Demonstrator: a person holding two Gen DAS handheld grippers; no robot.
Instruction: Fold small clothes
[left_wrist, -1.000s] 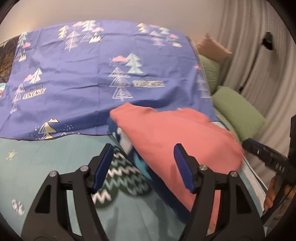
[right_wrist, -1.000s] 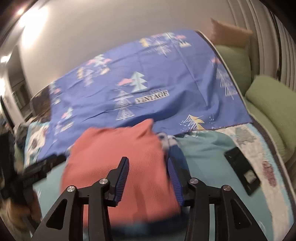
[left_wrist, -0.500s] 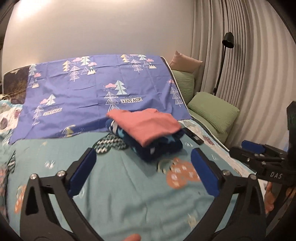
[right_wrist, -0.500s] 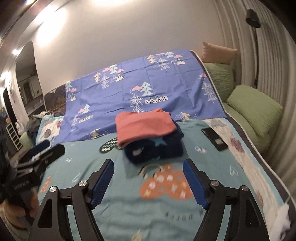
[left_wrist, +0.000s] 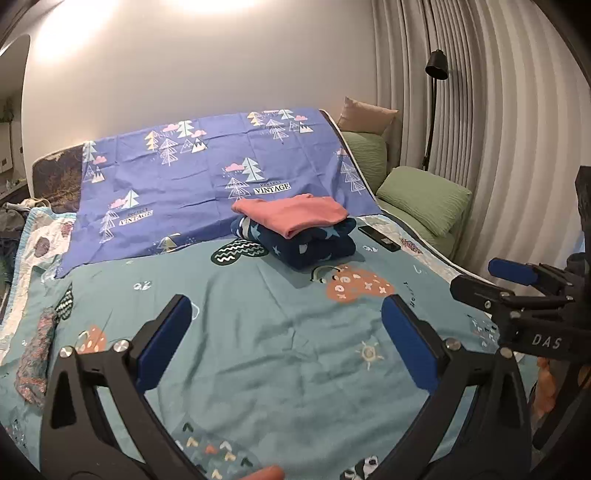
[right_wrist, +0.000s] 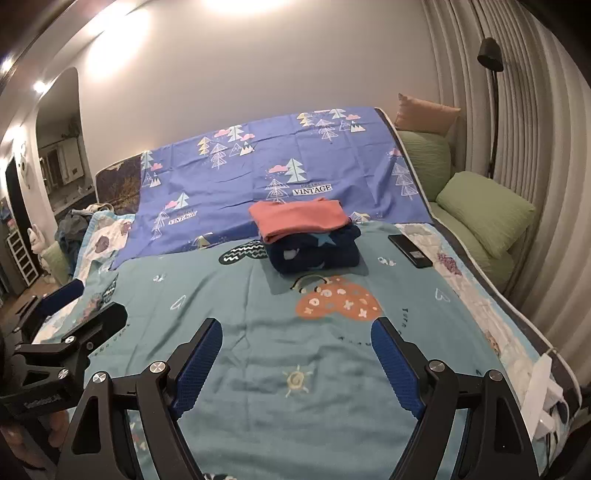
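Observation:
A folded coral-pink garment (left_wrist: 293, 213) lies on top of a folded navy star-print garment (left_wrist: 314, 247), stacked on the teal bedsheet (left_wrist: 258, 317) near the purple tree-print cloth (left_wrist: 207, 184). The stack also shows in the right wrist view: pink (right_wrist: 299, 218) on navy (right_wrist: 314, 254). My left gripper (left_wrist: 288, 339) is open and empty, well back from the stack. My right gripper (right_wrist: 295, 365) is open and empty, also well back. Each gripper shows at the edge of the other's view.
A black phone (right_wrist: 410, 245) lies right of the stack. Green pillows (left_wrist: 424, 199) and a floor lamp (left_wrist: 436, 74) line the right side by the curtain. A patterned pink-grey cloth (left_wrist: 37, 358) lies at the left of the bed. Clothes are piled at far left (right_wrist: 74, 225).
Both grippers have pulled back and away from the stack and opened wide. The pink garment, close under the grippers a second ago, now rests on the navy one.

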